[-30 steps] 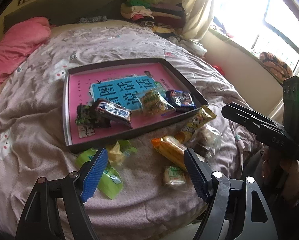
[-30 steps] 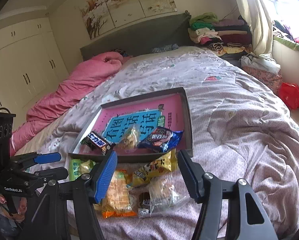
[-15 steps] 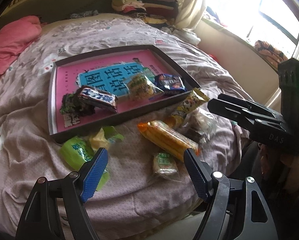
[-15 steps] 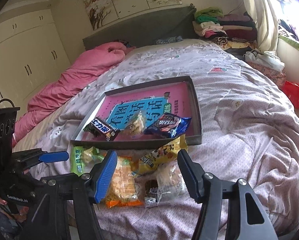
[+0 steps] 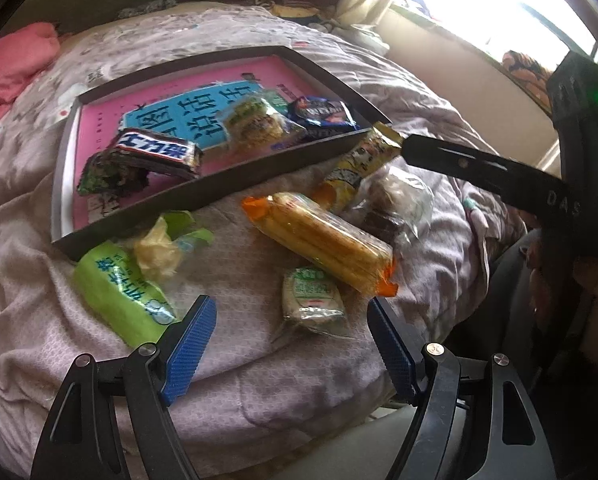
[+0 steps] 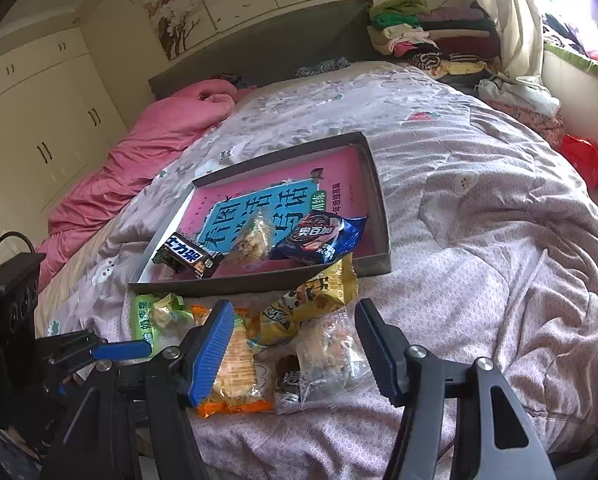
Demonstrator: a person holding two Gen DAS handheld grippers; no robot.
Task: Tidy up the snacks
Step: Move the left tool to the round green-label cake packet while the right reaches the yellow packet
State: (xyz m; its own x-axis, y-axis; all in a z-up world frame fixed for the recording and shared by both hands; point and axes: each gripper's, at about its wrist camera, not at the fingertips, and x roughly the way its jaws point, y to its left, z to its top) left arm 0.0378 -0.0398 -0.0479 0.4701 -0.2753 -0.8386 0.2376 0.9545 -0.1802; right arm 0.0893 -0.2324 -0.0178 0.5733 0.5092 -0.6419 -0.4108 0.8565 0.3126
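Observation:
A dark-rimmed tray (image 5: 259,162) with a pink floor lies on the bed and holds a chocolate bar (image 5: 155,152), a clear snack pack (image 5: 255,122) and a blue packet (image 5: 323,114). In front of it lie a green packet (image 5: 119,292), an orange cracker pack (image 5: 323,236), a small green-white pack (image 5: 311,294), a yellow packet (image 5: 359,164) and a clear bag (image 5: 395,204). My left gripper (image 5: 291,340) is open and empty just before the small pack. My right gripper (image 6: 295,348) is open and empty over the clear bag (image 6: 323,360) and the yellow packet (image 6: 311,304).
The bed's lilac quilt (image 6: 479,240) spreads to the right. A pink duvet (image 6: 151,148) lies at the far left. Folded clothes (image 6: 431,36) are stacked by the headboard. A red bag (image 6: 583,156) sits off the bed's right side.
Both grippers have moved forward and down toward the loose snacks in front of the tray. Both stay open and empty.

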